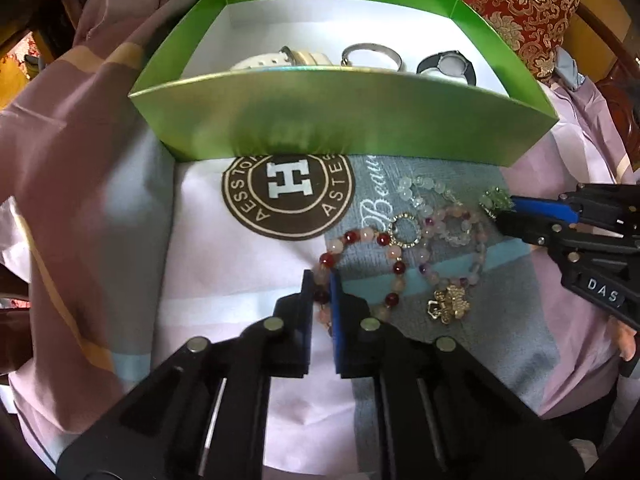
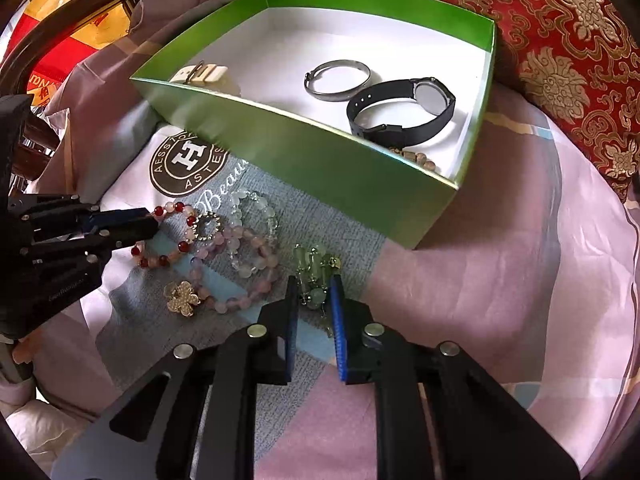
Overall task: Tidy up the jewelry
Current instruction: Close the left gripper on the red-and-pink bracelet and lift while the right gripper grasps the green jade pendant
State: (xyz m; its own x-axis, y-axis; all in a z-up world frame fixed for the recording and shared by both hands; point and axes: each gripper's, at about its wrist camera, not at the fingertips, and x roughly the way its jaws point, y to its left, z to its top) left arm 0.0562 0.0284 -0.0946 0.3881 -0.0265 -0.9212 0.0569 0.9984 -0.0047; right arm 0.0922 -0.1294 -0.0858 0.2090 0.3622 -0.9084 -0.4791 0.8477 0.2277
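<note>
A red-and-pink bead bracelet (image 1: 362,237) lies on the patterned cloth, and my left gripper (image 1: 321,285) is shut on its near side. The same left gripper (image 2: 154,221) enters the right wrist view from the left. A pale green bead bracelet (image 2: 314,294) sits between the fingers of my right gripper (image 2: 314,286), which is shut on it. In the left wrist view the right gripper (image 1: 496,210) holds those green beads (image 1: 494,199) at the right. The green box (image 1: 340,112) stands just behind, open at the top.
Inside the box (image 2: 320,152) lie a white watch strap (image 2: 200,74), a silver bangle (image 2: 338,80), a black watch (image 2: 400,108) and brown beads (image 2: 416,160). On the cloth lie a pink-purple bracelet (image 2: 256,256) with a gold flower charm (image 2: 182,298), clear beads (image 2: 256,204) and a rhinestone ring (image 2: 208,226). A red-gold cushion (image 2: 560,40) stands behind.
</note>
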